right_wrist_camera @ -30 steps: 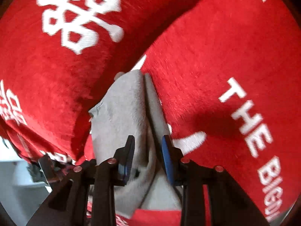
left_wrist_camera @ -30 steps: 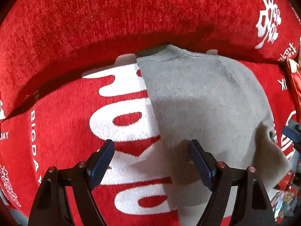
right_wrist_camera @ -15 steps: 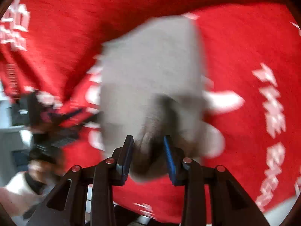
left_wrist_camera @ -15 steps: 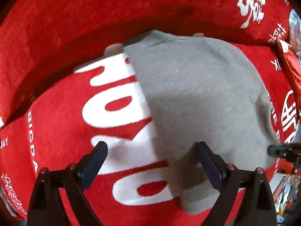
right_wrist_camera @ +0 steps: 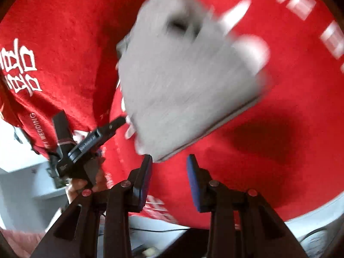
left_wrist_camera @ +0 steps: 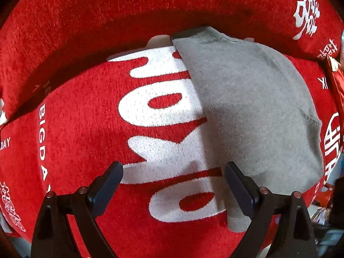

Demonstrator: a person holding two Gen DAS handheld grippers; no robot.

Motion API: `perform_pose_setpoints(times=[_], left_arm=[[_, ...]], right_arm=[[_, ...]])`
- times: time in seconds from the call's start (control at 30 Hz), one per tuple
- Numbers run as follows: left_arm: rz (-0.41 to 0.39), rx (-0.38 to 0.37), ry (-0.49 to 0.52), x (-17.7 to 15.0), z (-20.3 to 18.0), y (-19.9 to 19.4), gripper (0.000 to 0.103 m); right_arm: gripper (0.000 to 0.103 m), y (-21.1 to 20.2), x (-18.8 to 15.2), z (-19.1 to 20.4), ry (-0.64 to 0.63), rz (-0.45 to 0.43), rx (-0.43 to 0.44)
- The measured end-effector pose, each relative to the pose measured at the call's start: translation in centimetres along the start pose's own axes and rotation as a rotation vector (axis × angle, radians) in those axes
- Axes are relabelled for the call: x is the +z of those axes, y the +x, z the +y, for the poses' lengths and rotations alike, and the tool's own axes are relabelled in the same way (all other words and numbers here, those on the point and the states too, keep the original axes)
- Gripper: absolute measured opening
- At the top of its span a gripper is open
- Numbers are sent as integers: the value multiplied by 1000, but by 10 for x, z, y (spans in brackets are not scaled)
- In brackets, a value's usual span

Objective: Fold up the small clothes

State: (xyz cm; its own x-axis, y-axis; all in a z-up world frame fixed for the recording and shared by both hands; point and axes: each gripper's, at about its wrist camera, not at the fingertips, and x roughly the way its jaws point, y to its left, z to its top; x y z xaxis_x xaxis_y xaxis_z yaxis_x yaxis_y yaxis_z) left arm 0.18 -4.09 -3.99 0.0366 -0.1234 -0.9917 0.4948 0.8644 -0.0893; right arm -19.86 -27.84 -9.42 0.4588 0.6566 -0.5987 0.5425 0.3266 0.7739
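Observation:
A small grey knit garment [left_wrist_camera: 247, 107] lies folded on a red seat cover with white lettering [left_wrist_camera: 86, 129]; its ribbed collar points to the back. My left gripper [left_wrist_camera: 174, 185] is open and empty, with its right finger just above the garment's near left corner. In the right wrist view the garment [right_wrist_camera: 182, 81] is blurred and lies flat. My right gripper [right_wrist_camera: 169, 172] is open and empty, just short of the garment's near edge. The left gripper [right_wrist_camera: 86, 146] also shows there, at the left.
A red backrest cushion with white characters [left_wrist_camera: 150, 4] rises behind the seat. The seat's front edge [right_wrist_camera: 301, 206] drops to a pale floor. Clutter shows at the far right below the seat [left_wrist_camera: 322, 212].
My right gripper has let go of the grey garment, opened and pulled back. The garment's lifted flap has come down flat. My left gripper stays open and has shifted slightly.

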Motion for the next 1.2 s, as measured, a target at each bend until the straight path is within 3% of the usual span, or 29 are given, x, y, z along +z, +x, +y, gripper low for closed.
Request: perform_pose_setpoints(times=[0.1, 0.17, 0.2, 0.3, 0.37, 0.43, 0.5, 0.57, 0.6, 0.67, 0.73, 0.83, 0.87, 0.9, 0.97, 1.07, 1.13, 1.2], left_arm=[[-8, -11, 3, 1, 4, -5, 96], [-12, -29, 8, -1, 8, -14, 95], [-16, -33, 12, -3, 9, -17, 95], [-31, -6, 40, -6, 5, -24, 95], [-16, -22, 25, -5, -3, -22, 95], [-31, -47, 28, -5, -14, -27, 96], [-47, -38, 54, -8, -23, -27, 96], [-48, -36, 61, -8, -29, -27, 96], [-45, -41, 53, -8, -31, -26, 96], [-42, -51, 29, -7, -35, -24, 95], [-44, -62, 17, -4, -40, -20, 95], [-46, -54, 43, -2, -55, -15, 96], [-40, -45, 51, -2, -58, -10, 96], [-28, -37, 57, -3, -60, -4, 96], [-4, -48, 44, -7, -60, 5, 96], [15, -59, 27, -12, -58, 11, 96], [25, -52, 29, -15, -58, 11, 96], [31, -46, 27, -14, -57, 10, 96]], right_arm=[[36, 40, 2, 1, 62, -23, 16], [11, 49, 3, 5, 65, -40, 11], [8, 47, 2, 6, 57, -42, 31], [7, 37, -1, 16, -30, -18, 24], [7, 51, -1, 7, -10, 29, -63], [12, 51, -1, 2, 19, 68, -80], [13, 29, -1, 19, -79, 48, -128], [24, -4, 2, 34, -163, -19, -154], [30, -24, 8, 44, -213, -87, -189], [30, -44, 22, 58, -286, -187, -294], [30, -52, 45, 69, -376, -254, -458], [30, -33, 67, 73, -486, -206, -600], [27, -28, 71, 73, -510, -195, -628], [8, -24, 75, 69, -525, -191, -653], [9, -36, 83, 42, -434, -198, -620], [8, -52, 103, -17, -131, -207, -381], [7, -61, 103, -30, -72, -214, -302], [6, -64, 102, -31, -73, -200, -305]])
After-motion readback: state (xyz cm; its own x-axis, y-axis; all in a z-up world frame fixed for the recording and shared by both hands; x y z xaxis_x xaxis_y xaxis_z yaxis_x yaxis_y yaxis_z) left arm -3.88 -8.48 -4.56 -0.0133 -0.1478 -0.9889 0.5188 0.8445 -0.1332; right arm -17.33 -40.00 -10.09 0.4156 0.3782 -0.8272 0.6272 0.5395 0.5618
